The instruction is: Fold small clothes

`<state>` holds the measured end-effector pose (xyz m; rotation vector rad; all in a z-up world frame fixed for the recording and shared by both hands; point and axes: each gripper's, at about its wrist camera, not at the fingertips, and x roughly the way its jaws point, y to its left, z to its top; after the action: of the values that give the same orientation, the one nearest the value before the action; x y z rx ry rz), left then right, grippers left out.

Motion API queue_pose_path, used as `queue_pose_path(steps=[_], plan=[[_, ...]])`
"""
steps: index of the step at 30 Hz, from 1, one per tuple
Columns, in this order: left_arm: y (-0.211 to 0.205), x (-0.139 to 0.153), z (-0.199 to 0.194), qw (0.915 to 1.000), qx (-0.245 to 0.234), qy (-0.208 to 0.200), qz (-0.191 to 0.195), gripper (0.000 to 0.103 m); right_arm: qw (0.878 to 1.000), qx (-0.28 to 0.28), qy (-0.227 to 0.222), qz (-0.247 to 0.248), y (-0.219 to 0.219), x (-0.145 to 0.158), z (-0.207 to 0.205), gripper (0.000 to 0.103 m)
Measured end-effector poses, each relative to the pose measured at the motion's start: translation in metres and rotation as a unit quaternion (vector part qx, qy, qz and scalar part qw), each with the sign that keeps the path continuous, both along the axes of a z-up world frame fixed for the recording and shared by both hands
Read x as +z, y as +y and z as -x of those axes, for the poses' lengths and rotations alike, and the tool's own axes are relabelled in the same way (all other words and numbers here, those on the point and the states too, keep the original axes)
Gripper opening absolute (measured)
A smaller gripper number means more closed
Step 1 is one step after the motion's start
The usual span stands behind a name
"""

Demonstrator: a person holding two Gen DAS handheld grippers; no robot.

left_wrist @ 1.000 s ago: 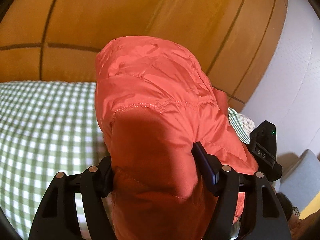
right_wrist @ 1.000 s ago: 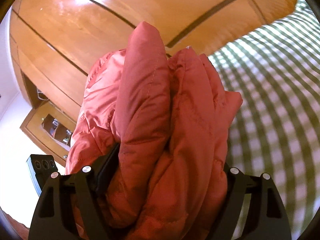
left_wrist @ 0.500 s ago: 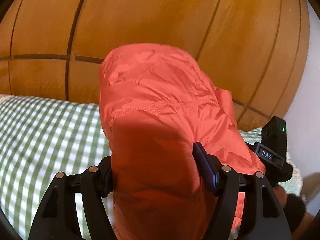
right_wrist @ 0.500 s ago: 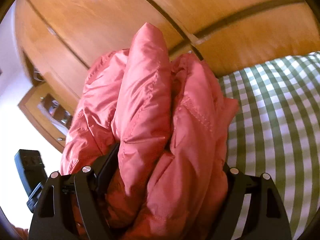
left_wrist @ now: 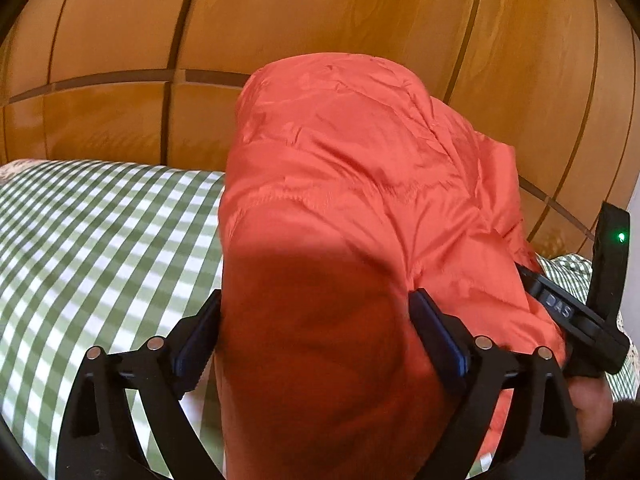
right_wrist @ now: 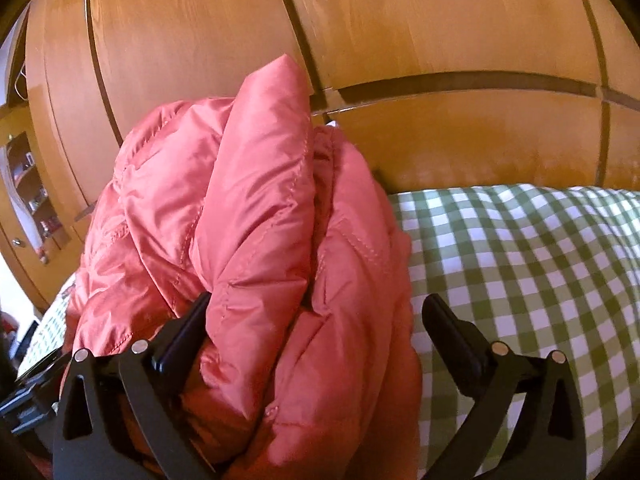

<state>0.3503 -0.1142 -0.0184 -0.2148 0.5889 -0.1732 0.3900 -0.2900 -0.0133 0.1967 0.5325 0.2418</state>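
Note:
A puffy orange-red jacket [left_wrist: 340, 180] is bunched up over the green-and-white checked bedcover [left_wrist: 100, 240]. My left gripper [left_wrist: 316, 294] has its jaws opening; the jacket still fills the gap and brushes both pads without being squeezed. In the right wrist view the same jacket [right_wrist: 240, 220] lies folded in thick layers. My right gripper [right_wrist: 316, 300] is opening too: its left finger [right_wrist: 184, 332] touches the jacket, while its right finger [right_wrist: 448, 332] stands apart from it over the bedcover [right_wrist: 520, 260].
Wooden wardrobe doors [left_wrist: 320, 20] rise right behind the bed [right_wrist: 400, 40]. The right gripper's body [left_wrist: 580, 312] and a hand [left_wrist: 592, 412] sit beside the jacket at the right edge. A wooden shelf unit [right_wrist: 28, 184] stands at far left.
Both grippers have lowered and swung toward the bed with the jacket. Their jaws have widened, and the right gripper's right finger has come off the jacket.

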Motion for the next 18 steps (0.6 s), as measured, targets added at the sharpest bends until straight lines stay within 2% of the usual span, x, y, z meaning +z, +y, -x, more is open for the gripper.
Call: queue_pose_path(steps=[2, 5, 10, 12, 14, 18], plan=[[-0.003, 0.004, 0.014, 1.0, 0.004, -0.002, -0.003, 0.091, 1.0, -0.009, -0.005, 0.009, 0.0, 0.004, 0.03, 0.101], [-0.008, 0.014, 0.027, 0.9999, 0.006, -0.007, -0.012, 0.091, 0.999, -0.029, -0.013, 0.028, -0.001, 0.01, 0.054, 0.101], [-0.004, 0.051, 0.018, 0.998, 0.035, -0.044, -0.029, 0.091, 0.992, -0.085, -0.022, 0.095, -0.001, 0.02, 0.09, 0.101], [-0.009, 0.066, 0.002, 0.9975, 0.039, -0.043, -0.04, 0.091, 0.989, -0.102, -0.019, 0.106, -0.002, 0.022, 0.097, 0.101], [-0.018, 0.073, -0.014, 0.9969, 0.034, -0.032, -0.063, 0.091, 0.989, -0.112, -0.006, 0.099, -0.005, 0.023, 0.1, 0.101], [-0.049, 0.075, -0.053, 0.9865, 0.031, -0.015, -0.16, 0.091, 0.99, -0.121, 0.018, 0.069, -0.015, 0.014, 0.088, 0.101]])
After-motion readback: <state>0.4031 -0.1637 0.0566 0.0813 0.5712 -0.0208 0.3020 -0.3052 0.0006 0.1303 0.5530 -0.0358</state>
